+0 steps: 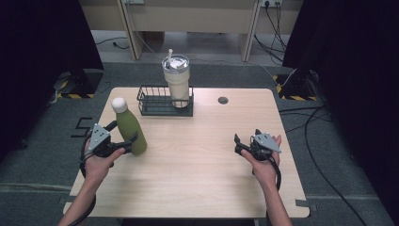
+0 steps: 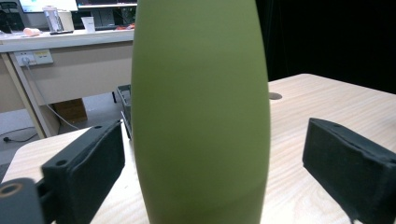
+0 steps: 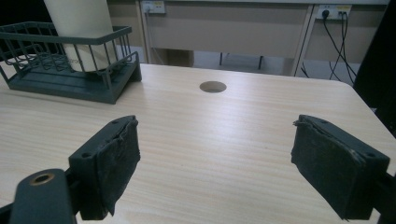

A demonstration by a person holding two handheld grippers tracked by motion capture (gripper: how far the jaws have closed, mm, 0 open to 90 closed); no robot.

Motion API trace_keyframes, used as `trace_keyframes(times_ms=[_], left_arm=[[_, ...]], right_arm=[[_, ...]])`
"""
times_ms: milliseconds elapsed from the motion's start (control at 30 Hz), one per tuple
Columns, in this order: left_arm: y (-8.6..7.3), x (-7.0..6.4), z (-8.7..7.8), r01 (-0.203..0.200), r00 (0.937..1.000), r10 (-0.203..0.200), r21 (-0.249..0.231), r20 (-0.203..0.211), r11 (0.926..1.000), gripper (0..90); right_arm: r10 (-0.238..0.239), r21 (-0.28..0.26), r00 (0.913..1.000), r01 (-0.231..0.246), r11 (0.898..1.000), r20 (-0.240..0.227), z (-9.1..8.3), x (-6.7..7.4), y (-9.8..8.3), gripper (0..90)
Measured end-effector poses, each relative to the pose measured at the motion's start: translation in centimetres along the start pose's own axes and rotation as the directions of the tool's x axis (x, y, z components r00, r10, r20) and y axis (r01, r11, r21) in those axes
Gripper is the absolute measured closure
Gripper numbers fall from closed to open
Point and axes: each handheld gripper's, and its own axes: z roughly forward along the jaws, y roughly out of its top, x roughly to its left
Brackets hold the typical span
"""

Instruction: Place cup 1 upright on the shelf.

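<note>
Dark wire basket [image 1: 155, 106] holds cream tumbler [image 1: 178, 84]; left tongs [image 1: 123, 135] wide around green steel bottle [image 1: 129, 128], gap visible in left gripper view; right tongs [image 1: 243, 142] wide, empty.

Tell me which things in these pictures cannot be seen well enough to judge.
- Green bottle: in the left gripper view its cap and base are cut off by the picture's edges.
- Tumbler: in the right gripper view its top is cut off; the basket wires cover its foot.
- Tumbler's contents: in the high view its lid hides them.
</note>
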Motion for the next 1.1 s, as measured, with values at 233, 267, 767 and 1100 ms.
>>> trace_keyframes(times_ms=[233,267,767,1100], left_arm=[[0.1,0.5,1.2,0.013,0.9998,-0.013,0.001,0.017,0.9999,2.9],[0.1,0.5,1.4,0.013,0.9997,-0.013,0.002,0.019,0.9999,3.5],[-0.3,0.8,1.9,0.027,0.9995,-0.027,-0.016,0.016,0.9995,19.6],[-0.5,0.7,1.8,0.042,0.9990,-0.042,-0.032,0.013,0.9986,21.1]], right_arm=[[-0.008,0.007,1.0000,0.008,1.000,0.002,0.2,0.1,-0.1,15.4],[-0.009,0.007,1.0000,0.009,1.000,0.002,0.2,0.0,-0.1,15.4],[0.001,0.011,1.0000,-0.001,1.000,-0.001,0.2,0.0,-0.2,15.4],[-0.001,0.016,1.0000,0.001,1.000,-0.002,0.3,0.0,-0.2,15.5]])
